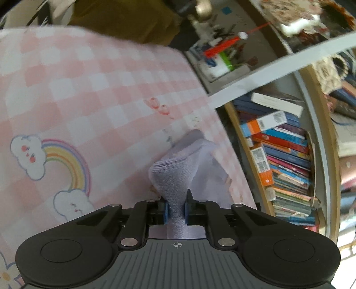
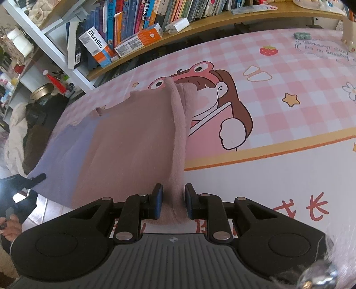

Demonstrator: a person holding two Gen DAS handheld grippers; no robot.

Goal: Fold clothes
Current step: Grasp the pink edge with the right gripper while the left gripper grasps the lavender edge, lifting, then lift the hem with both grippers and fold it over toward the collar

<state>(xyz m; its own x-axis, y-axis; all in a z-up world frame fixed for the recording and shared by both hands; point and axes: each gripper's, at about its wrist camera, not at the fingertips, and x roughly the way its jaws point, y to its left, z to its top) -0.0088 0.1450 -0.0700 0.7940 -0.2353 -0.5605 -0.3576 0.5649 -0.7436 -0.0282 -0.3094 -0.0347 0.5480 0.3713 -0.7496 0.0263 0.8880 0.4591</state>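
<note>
Two grippers each pinch a bunch of soft cloth over a table covered with a pink checked cloth [image 1: 93, 93]. On the left, the left gripper [image 1: 176, 210] has its blue pads narrow and pressed on a lilac fleecy garment [image 1: 178, 169] near the table's right edge, beside a printed rainbow [image 1: 66, 160]. Further right, the right gripper [image 2: 173, 201] clamps a dusty-pink garment [image 2: 138, 142] by a thick folded hem that runs away toward a cartoon girl print [image 2: 213, 106]. Shelves of books [image 2: 155, 13] stand beyond the far edge.
</note>
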